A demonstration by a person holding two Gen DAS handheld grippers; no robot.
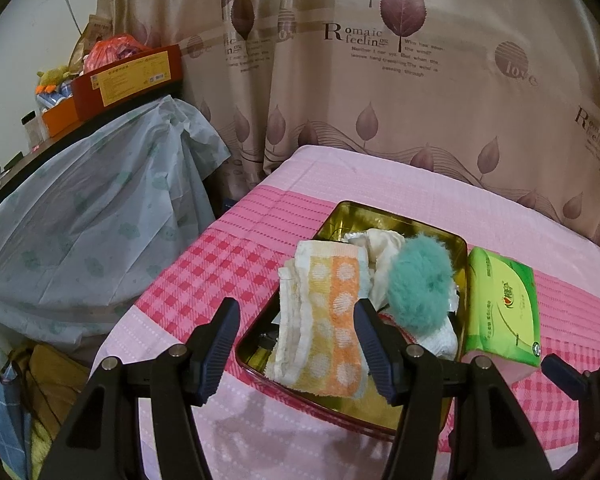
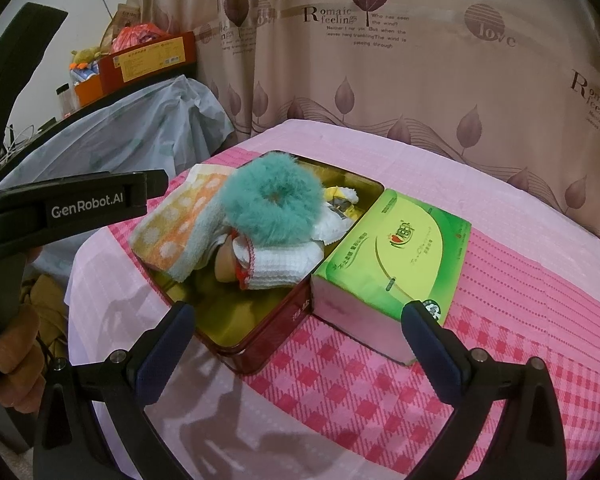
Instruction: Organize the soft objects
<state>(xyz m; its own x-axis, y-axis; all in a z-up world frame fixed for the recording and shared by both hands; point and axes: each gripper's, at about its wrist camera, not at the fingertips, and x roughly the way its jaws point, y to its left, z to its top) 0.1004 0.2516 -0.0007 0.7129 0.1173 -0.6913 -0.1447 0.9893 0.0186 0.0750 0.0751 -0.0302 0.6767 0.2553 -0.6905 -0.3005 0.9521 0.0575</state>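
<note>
A gold-lined tin (image 1: 380,216) with red walls (image 2: 260,344) sits on the pink checked cloth. Inside lie an orange and yellow dotted towel (image 1: 332,312) (image 2: 180,232), a teal fluffy scrunchie (image 1: 420,280) (image 2: 272,208), a white waffle cloth (image 1: 440,340) (image 2: 284,268) and a cream cloth (image 1: 384,244). A green tissue pack (image 1: 500,304) (image 2: 396,252) lies against the tin's right wall. My left gripper (image 1: 296,304) is open, its fingers either side of the towel's near end. My right gripper (image 2: 297,310) is open wide before the tin's near corner and the tissue pack.
A leaf-print curtain (image 1: 380,100) hangs behind the pink cloth (image 2: 520,280). On the left stands furniture under a plastic sheet (image 1: 80,220), with boxes (image 1: 128,80) on a shelf above. A hand (image 2: 16,352) holds the left gripper's body (image 2: 96,200).
</note>
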